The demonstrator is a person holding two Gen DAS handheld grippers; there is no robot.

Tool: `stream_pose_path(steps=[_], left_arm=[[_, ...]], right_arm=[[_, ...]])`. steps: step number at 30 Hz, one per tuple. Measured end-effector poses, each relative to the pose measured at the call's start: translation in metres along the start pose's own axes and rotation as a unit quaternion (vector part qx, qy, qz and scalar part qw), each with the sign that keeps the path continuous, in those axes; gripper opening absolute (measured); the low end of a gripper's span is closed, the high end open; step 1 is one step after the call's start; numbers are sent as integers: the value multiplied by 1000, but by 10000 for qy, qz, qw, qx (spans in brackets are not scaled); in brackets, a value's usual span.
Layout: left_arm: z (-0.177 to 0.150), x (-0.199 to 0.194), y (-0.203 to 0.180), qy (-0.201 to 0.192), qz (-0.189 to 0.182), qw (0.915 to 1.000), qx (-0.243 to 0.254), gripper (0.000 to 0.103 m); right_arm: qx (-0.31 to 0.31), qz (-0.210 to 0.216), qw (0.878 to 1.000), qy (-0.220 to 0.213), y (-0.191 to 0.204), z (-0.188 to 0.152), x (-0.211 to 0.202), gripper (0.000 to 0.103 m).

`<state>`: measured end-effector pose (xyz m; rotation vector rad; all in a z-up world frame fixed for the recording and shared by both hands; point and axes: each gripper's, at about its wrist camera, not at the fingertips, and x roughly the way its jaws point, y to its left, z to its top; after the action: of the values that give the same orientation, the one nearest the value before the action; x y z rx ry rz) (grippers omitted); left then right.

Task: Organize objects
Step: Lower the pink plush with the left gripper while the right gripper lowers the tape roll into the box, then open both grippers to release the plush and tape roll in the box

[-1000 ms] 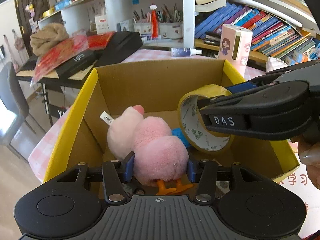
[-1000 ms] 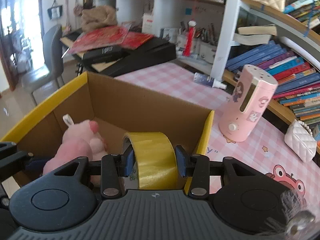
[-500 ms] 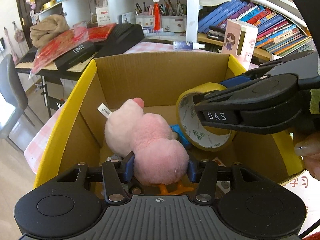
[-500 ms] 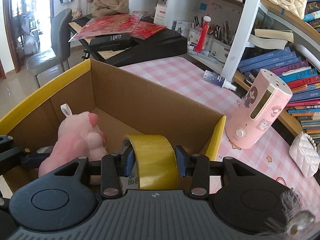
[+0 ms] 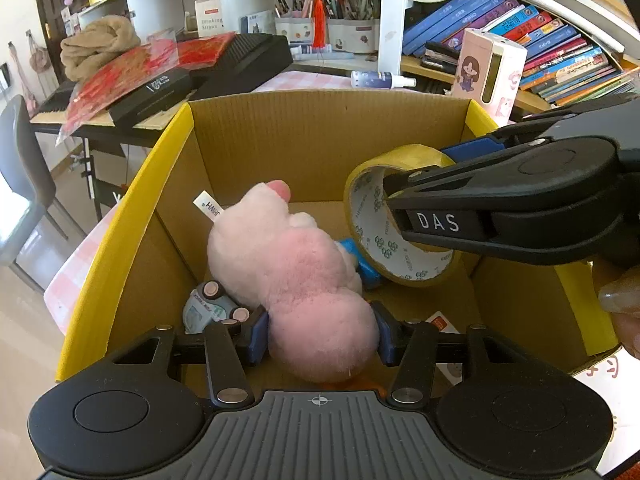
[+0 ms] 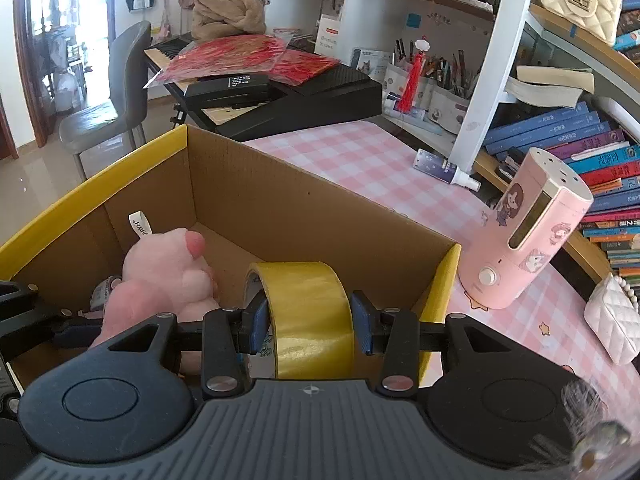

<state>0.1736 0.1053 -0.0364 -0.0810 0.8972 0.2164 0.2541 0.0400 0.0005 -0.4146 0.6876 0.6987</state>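
- The soft pink plush toy point(image 5: 304, 276) is down inside the brown cardboard box with yellow top edges point(image 5: 320, 140), near the box's left side.
- The left gripper point(image 5: 319, 334) has its two blue pads squeezed on the round back end of the plush toy, one pad on each side.
- A white cloth tag point(image 5: 208, 208) sticks up from the plush toy and points at the box's left wall.
- A small pale green toy car point(image 5: 210, 310) lies on the box floor, touching the plush toy on its left side.
- A little blue thing point(image 5: 360, 260) peeks out from behind the plush toy on the box floor. I cannot tell what it is.
- The yellow roll of sticky tape point(image 6: 308, 312) is held up on its edge inside the box, near the box's right wall.
- The right gripper point(image 6: 309, 326) has its pads pressed on the two flat sides of the roll of tape.
- In the left wrist view the tape hangs just beside the plush toy, and I cannot tell if they touch.
- The box sits on a table with a pink and white checked cloth point(image 6: 360, 160).
- A tall pink box-shaped thing with a cartoon girl on it point(image 6: 524, 232) stands on the cloth just past the box's right corner.
- A small spray bottle point(image 6: 444, 170) lies on the cloth behind the box.
- A white quilted purse point(image 6: 612, 320) sits on the cloth, well to the right of the box.
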Motion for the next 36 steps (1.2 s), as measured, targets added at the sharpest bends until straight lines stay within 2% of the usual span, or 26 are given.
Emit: stream_pose_path(steps=[8,11,13,18,23,32,36], left_arm=[[0,0,1,4,10,10000,-47,56],[0,-3,1,-81,27,9999,-55,66],[0,-8,0,-192,37,9998,-44,69],[-2,-19,0,-384,-17,9992,-45,71],[-5,-33,3,-594,-46,9982,-45,71],[-16,-67,15,-978,-43,9950,-195,71],[-26,-81,22,-1120,-33,9932,-305,77]], right_arm=[[-7,22,10000,-2,-1,2,2,40],[-12,32,10000,0,-2,3,2,40],[-13,19,10000,-9,-2,3,2,41],[33,-82,9999,-72,-2,2,-3,51],[184,-193,9994,-228,0,-2,-23,54],[650,-649,9938,-633,4,-17,-73,57],[987,-893,9878,-807,6,-28,-98,57]])
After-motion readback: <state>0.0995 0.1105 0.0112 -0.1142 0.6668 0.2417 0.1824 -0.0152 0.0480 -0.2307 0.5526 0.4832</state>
